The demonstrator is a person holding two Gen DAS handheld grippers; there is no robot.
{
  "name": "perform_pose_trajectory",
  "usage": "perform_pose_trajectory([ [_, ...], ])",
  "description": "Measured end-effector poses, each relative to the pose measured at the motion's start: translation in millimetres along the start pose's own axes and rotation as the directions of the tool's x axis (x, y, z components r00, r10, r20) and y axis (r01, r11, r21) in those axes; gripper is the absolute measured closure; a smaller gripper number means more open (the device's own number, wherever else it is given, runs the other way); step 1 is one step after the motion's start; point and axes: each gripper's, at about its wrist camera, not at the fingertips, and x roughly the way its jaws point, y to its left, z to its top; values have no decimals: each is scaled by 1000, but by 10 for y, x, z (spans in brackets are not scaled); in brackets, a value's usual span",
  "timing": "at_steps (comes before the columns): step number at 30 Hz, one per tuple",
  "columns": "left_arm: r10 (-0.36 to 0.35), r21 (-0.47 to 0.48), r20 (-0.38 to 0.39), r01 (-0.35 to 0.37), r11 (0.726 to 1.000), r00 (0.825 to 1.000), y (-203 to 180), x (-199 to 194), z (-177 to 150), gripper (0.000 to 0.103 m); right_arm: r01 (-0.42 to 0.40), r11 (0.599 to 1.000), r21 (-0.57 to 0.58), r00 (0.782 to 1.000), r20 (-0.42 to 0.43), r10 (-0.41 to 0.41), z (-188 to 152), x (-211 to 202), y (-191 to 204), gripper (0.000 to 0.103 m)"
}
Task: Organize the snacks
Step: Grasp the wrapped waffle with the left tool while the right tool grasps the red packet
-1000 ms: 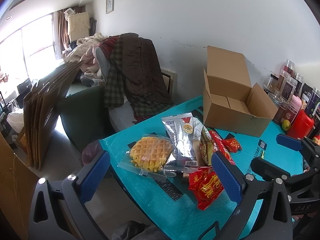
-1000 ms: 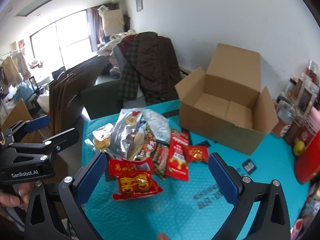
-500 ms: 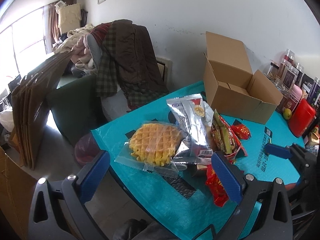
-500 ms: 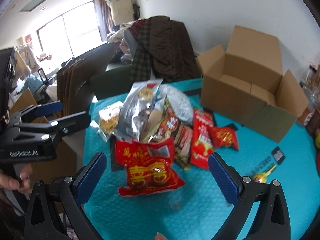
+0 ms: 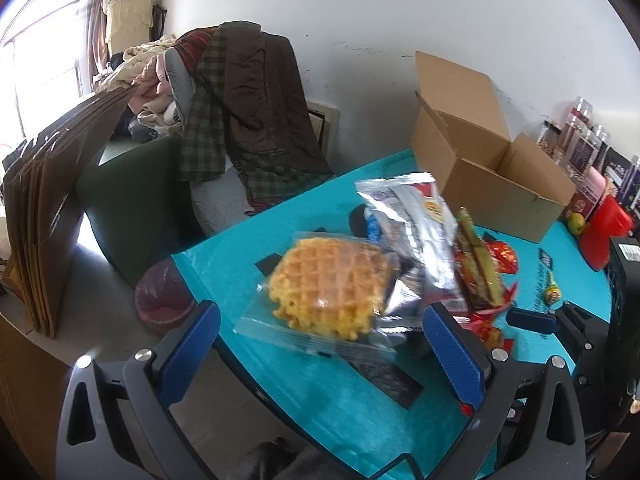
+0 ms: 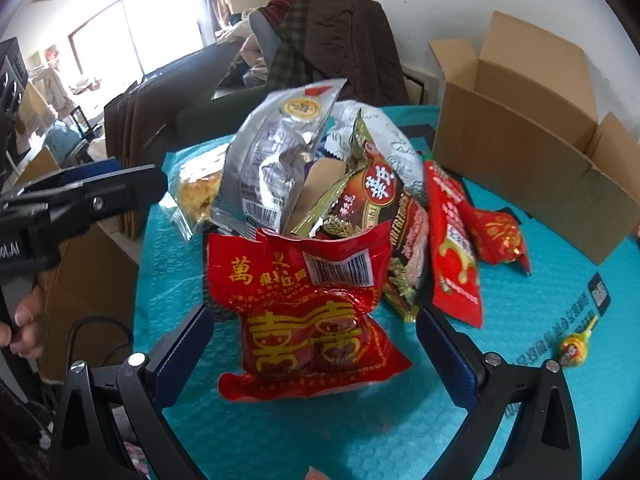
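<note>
A heap of snack packets lies on the teal table (image 5: 224, 268). In the left wrist view a waffle in clear wrap (image 5: 332, 284) sits nearest, just ahead of my open left gripper (image 5: 320, 356), with a silver bag (image 5: 416, 232) behind it. In the right wrist view a red packet with gold characters (image 6: 308, 312) lies between the open fingers of my right gripper (image 6: 312, 356), not clamped. Behind it stand the silver bag (image 6: 276, 152), a brown-and-gold packet (image 6: 372, 196) and long red packets (image 6: 452, 240). An open cardboard box (image 6: 520, 120) stands at the back right.
A lollipop (image 6: 574, 346) lies on the table (image 6: 520, 320) at the right. Jars and a red container (image 5: 604, 224) line the far right. A chair draped with coats (image 5: 248, 92) and stacked flat cardboard (image 5: 48, 208) stand beyond the table's left edge. A hand (image 6: 24, 324) holds the left gripper's handle (image 6: 80, 196).
Both grippers have moved forward and down toward the heap. The waffle now sits close before the left fingers and the red packet lies between the right fingers. Both stayed open.
</note>
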Motion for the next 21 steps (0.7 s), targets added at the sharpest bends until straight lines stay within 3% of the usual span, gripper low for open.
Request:
perform_pose_trajectory([
  [3, 17, 4, -14, -17, 1000, 1000, 39, 93, 41, 0, 8, 1000, -4, 1000, -22, -8, 10, 77, 9, 2],
  [5, 18, 7, -27, -18, 1000, 999, 74, 150, 61, 0, 12, 1000, -6, 999, -36, -13, 11, 127, 19, 12],
  [7, 5, 9, -44, -4, 1000, 999, 112, 205, 83, 0, 17, 1000, -7, 999, -41, -17, 8, 153, 19, 28],
  [12, -71, 10, -114, 72, 997, 991, 137, 406, 134, 0, 19, 999, -30, 999, -34, -20, -52, 134, 26, 29],
  [18, -54, 82, -142, 66, 995, 988, 36, 583, 181, 0, 10, 1000, 15, 999, -45, -9, -120, 60, -55, 29],
  [21, -66, 110, -194, 89, 990, 979, -26, 738, 193, 0, 8, 999, 38, 999, -50, -6, -169, 12, -123, 29],
])
